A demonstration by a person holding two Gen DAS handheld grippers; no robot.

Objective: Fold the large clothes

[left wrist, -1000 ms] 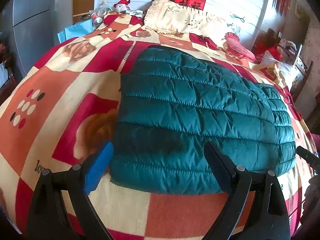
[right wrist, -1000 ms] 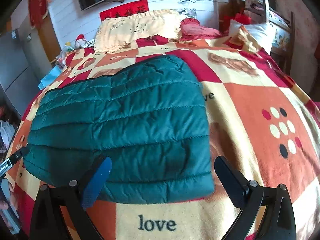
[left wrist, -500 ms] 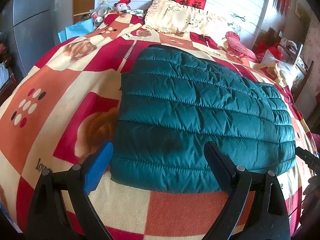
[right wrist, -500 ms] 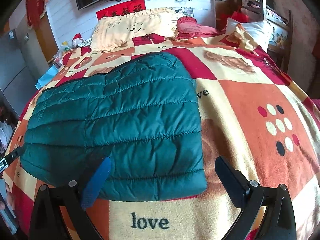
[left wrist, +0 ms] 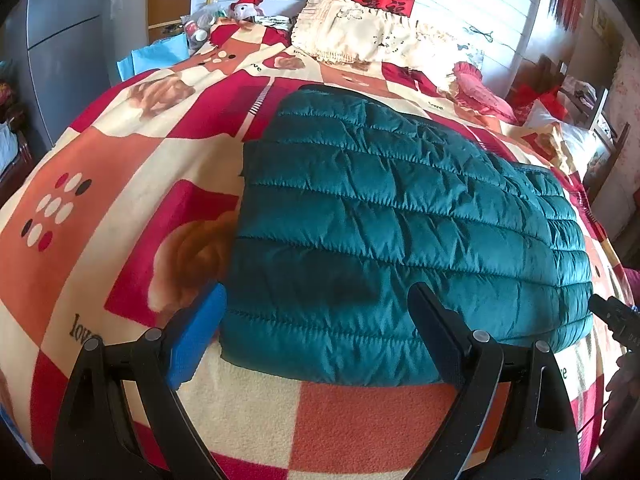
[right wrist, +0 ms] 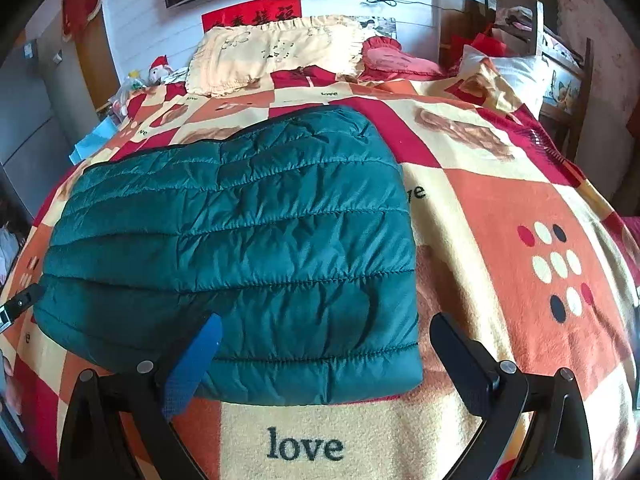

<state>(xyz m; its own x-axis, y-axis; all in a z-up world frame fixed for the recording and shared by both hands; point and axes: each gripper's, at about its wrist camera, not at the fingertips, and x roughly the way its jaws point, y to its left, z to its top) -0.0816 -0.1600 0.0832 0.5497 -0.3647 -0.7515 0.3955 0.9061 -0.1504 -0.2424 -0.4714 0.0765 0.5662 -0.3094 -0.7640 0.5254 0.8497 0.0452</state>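
Observation:
A teal quilted puffer jacket (left wrist: 400, 232) lies folded into a rough rectangle on the bed; it also shows in the right wrist view (right wrist: 248, 256). My left gripper (left wrist: 316, 320) is open and empty, hovering over the jacket's near left corner. My right gripper (right wrist: 324, 344) is open and empty, hovering over the jacket's near right corner. The other gripper's tip shows at the edge of each view (left wrist: 612, 316) (right wrist: 20, 304).
The bed carries a red, orange and cream checked blanket (right wrist: 500, 208) with "love" printed on it. A cream pillow (right wrist: 276, 48) and a red cushion (right wrist: 392, 60) lie at the head. A soft toy (left wrist: 248, 4) and clutter sit at the far left corner.
Both grippers have drawn back a little toward the foot of the bed and risen slightly. The jacket has not moved, and both stay open.

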